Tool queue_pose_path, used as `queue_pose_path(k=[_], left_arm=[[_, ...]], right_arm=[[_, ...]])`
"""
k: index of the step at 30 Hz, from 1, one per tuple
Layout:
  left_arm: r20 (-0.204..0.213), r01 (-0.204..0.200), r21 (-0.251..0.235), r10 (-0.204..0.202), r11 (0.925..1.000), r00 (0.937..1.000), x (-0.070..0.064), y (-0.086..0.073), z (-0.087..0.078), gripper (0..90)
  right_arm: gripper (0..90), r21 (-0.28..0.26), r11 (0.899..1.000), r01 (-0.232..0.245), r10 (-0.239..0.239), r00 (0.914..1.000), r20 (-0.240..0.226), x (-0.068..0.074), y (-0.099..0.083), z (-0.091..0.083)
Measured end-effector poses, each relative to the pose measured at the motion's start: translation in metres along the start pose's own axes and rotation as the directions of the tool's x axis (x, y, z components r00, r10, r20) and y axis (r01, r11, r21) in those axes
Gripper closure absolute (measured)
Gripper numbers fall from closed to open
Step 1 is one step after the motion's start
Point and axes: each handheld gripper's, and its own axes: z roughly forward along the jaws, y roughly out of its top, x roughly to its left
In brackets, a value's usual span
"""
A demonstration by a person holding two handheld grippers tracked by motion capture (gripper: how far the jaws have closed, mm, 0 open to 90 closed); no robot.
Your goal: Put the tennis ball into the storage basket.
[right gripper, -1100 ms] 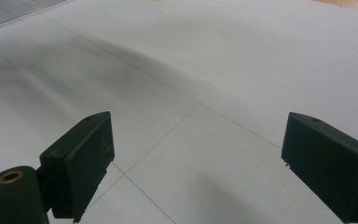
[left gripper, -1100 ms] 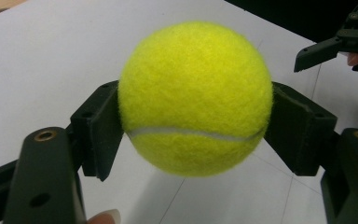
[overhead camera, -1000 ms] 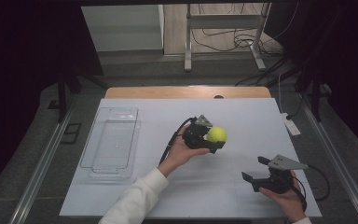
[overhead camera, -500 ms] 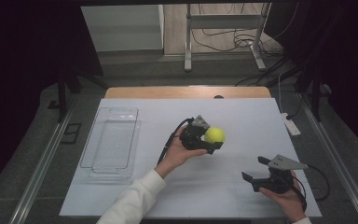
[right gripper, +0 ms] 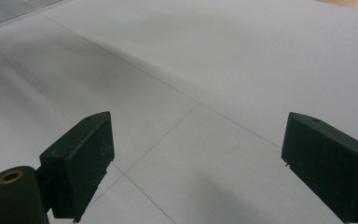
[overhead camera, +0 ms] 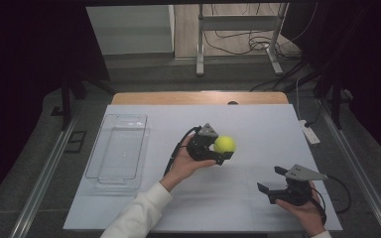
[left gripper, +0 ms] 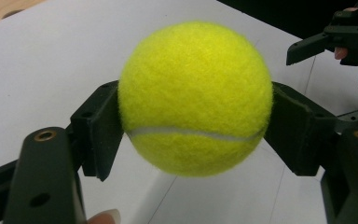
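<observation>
A yellow tennis ball (overhead camera: 224, 144) is held above the middle of the white table, clamped between the jaws of my left gripper (overhead camera: 221, 149). In the left gripper view the ball (left gripper: 196, 98) sits squarely between both black pads, lifted off the surface. My right gripper (overhead camera: 272, 179) rests low near the table's front right, its jaws wide apart and nothing between them. The right gripper view looks across bare white tabletop between the spread pads (right gripper: 81, 158). The right gripper (left gripper: 328, 44) also appears in the top right corner of the left gripper view.
A clear plastic tray (overhead camera: 119, 148) lies on the left part of the table. A white power strip (overhead camera: 309, 133) sits at the right edge. A metal stand (overhead camera: 238, 39) and cables are on the floor beyond the table.
The left gripper and the ball have stayed almost in place, shifting only slightly. The right gripper has not moved.
</observation>
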Motion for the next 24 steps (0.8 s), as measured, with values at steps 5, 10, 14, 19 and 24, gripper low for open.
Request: queue_pose_path(k=[5,10,14,19,24], left_arm=[[-0.009,0.001,-0.007,-0.001,1.0000,1.0000,0.002,-0.003,-0.006,27.0],[-0.014,0.005,-0.009,-0.005,0.9999,0.9999,0.003,-0.006,-0.011,27.0],[-0.017,0.010,-0.017,-0.010,0.9998,0.9998,0.004,-0.009,-0.016,27.0],[-0.024,0.009,-0.021,-0.010,0.9997,0.9997,0.006,-0.011,-0.021,27.0],[-0.027,0.011,-0.027,-0.012,0.9996,0.9996,0.006,-0.013,-0.026,27.0]], right_arm=[[9.7,0.000,1.000,0.000,0.000,1.0000,-0.001,0.000,0.000,0.000],[9.7,0.000,1.000,-0.001,0.001,1.0000,-0.001,0.000,0.000,0.000],[9.7,0.000,1.000,0.000,0.000,1.0000,-0.001,0.000,0.000,0.000],[9.7,0.003,1.000,0.002,-0.002,1.0000,0.003,0.000,0.000,0.000],[9.7,0.001,1.000,0.002,-0.002,1.0000,0.001,0.000,0.000,0.000]])
